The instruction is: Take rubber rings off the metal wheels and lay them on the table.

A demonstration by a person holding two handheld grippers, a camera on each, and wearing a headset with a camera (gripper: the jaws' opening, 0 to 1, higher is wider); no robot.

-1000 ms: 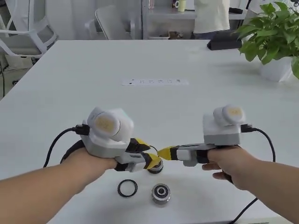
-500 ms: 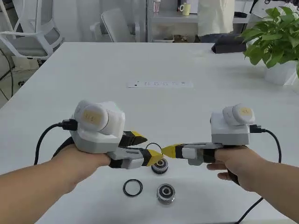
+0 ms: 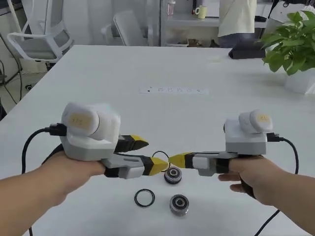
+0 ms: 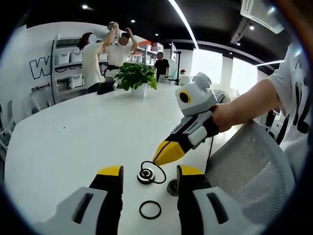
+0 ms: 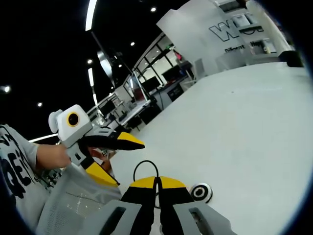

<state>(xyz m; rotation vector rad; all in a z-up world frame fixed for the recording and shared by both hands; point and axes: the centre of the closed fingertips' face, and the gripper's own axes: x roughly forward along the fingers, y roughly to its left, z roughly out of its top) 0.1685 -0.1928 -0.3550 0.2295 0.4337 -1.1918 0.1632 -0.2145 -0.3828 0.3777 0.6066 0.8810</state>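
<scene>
Smooth white table [image 3: 98, 73] is stretching from the lower edge to a potted plant [image 3: 290, 34] at upper right. Lowest in frame, a loose black rubber ring [image 3: 144, 198] and a ribbed metal wheel [image 3: 179, 204] are lying flat. Beyond, the right gripper [image 3: 173, 160], jaws together, is pinching a thin ring [image 3: 158, 156] beside a second wheel [image 3: 173, 175]. The left gripper [image 3: 152, 154] is hovering there, jaws apart.
</scene>
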